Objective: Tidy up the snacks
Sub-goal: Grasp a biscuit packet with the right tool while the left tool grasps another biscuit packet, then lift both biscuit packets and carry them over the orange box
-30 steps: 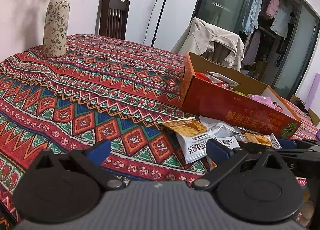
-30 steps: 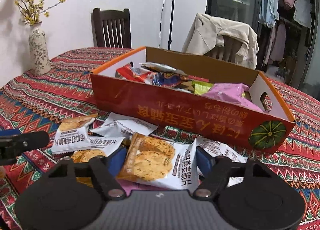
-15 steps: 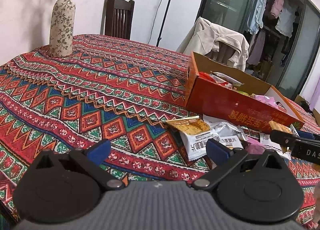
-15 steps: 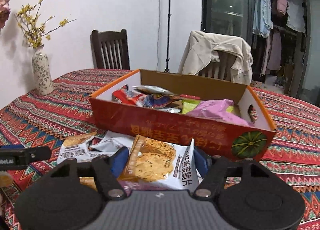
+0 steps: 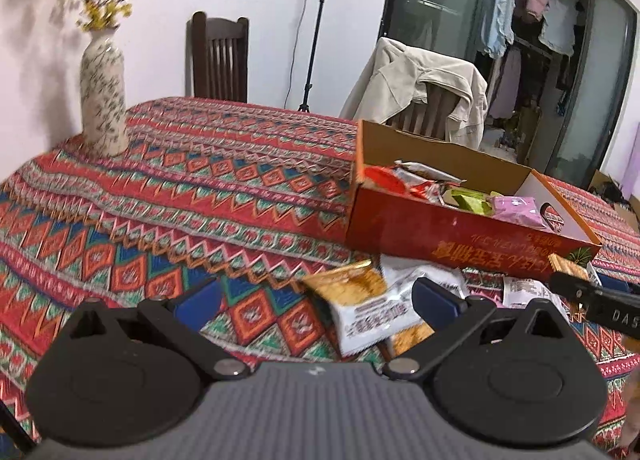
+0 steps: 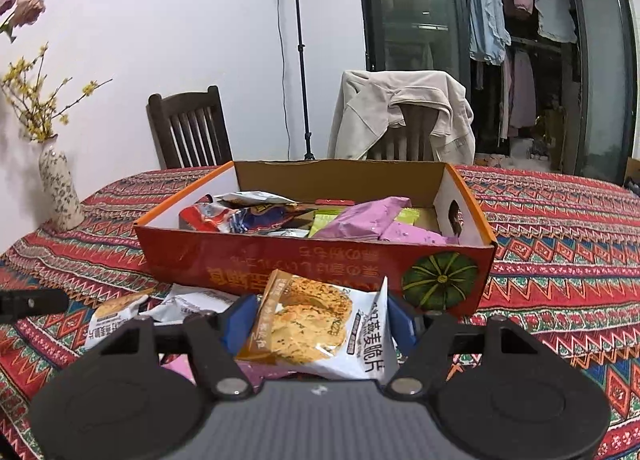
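An orange cardboard box [image 6: 360, 260] with a pumpkin picture stands on the patterned tablecloth and holds several snack packets; it also shows in the left wrist view [image 5: 460, 236]. My right gripper [image 6: 318, 322] is shut on a white oat-crisp packet [image 6: 320, 324] and holds it raised in front of the box's near wall. Loose snack packets [image 5: 372, 300] lie on the cloth before the box. My left gripper [image 5: 316, 304] is open and empty above the cloth, left of those packets. The right gripper's finger [image 5: 592, 296] shows at the left wrist view's right edge.
A flowered vase [image 5: 102, 99] with yellow blossoms stands at the table's far left, also in the right wrist view [image 6: 60, 187]. A dark wooden chair [image 6: 188, 131] and a chair draped with a beige jacket [image 6: 400, 119] stand behind the table. A light stand [image 6: 298, 59] is at the wall.
My right gripper has lifted the oat-crisp packet off the pile toward the box. My left gripper has risen and drawn back a little, staying open.
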A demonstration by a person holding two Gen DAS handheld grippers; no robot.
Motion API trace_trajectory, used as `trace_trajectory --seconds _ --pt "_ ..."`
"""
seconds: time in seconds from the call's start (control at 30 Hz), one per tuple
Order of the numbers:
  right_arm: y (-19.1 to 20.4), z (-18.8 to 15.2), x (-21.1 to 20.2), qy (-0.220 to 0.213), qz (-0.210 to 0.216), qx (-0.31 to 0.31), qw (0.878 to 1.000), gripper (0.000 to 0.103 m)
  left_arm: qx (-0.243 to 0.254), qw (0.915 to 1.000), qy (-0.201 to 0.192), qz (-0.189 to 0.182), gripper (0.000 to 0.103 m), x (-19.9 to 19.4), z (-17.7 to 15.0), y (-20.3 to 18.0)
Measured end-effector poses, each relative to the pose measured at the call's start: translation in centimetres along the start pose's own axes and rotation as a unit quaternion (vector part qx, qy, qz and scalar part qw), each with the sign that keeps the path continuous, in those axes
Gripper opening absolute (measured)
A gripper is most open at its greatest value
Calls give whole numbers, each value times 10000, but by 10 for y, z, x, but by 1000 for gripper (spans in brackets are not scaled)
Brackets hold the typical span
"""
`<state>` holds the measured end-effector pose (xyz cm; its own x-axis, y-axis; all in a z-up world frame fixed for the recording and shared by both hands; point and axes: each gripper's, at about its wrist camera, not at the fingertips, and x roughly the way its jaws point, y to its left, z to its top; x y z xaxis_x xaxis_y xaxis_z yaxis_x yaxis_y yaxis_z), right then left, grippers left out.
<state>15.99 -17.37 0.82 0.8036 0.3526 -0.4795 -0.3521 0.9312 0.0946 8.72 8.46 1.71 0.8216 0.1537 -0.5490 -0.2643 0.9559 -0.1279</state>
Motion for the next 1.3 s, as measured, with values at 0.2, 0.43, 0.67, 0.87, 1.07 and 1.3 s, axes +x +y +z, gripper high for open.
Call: trace_trajectory --seconds 0.2,0.43,0.67,0.87,1.07,1.3 --pt "-7 -5 1 -33 -91 135 9999 69 213 9997 135 20 103 21 12 -22" --pt "-10 -8 2 3 -100 173 9998 69 273 9982 507 175 103 58 8 -35" --pt "-10 -9 6 70 -111 162 9998 69 204 9969 691 313 98 76 -2 -29" --pt "-8 -10 6 77 -97 124 9998 69 225 9971 700 214 82 77 -5 -29" --pt "-7 -11 6 92 -102 101 9999 69 216 9979 590 174 55 73 -8 -29" --pt "-4 -11 4 3 -69 28 10000 69 132 9986 502 95 47 62 -7 -24"
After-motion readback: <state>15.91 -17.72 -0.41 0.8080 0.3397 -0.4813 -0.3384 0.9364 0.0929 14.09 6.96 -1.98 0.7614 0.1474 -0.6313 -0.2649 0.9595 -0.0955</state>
